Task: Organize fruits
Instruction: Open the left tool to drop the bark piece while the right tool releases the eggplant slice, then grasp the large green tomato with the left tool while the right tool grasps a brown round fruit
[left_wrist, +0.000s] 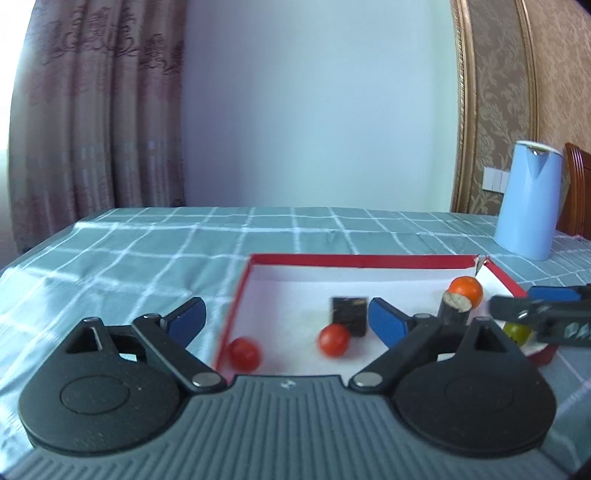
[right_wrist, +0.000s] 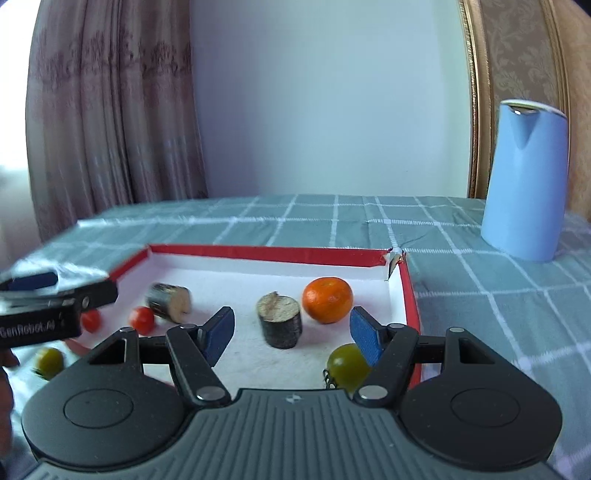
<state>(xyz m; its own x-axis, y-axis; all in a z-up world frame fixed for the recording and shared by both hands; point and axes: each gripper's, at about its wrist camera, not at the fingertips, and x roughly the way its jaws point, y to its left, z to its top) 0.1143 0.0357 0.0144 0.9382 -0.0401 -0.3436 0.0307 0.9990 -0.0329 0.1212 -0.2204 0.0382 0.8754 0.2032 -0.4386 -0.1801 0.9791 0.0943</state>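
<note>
A shallow white box with a red rim (left_wrist: 354, 260) (right_wrist: 266, 254) lies on the checked cloth. Inside are two red tomatoes (left_wrist: 243, 353) (left_wrist: 334, 339), an orange (right_wrist: 327, 300), a green grape (right_wrist: 345, 365), an upright dark stalk piece (right_wrist: 280, 326) and a second one lying on its side (right_wrist: 170, 302). My left gripper (left_wrist: 288, 317) is open over the box's left part, nothing between its pads. My right gripper (right_wrist: 291, 330) is open; the upright stalk piece shows between its fingers, untouched, and the grape sits by the right finger. Another green fruit (right_wrist: 50, 362) lies at the far left.
A light blue jug (left_wrist: 528, 206) (right_wrist: 524, 184) stands on the cloth behind the box to the right. A wooden chair back (left_wrist: 578, 184) is beside it. Curtains and a wall lie beyond the table's far edge. The left gripper (right_wrist: 74, 288) reaches in from the left.
</note>
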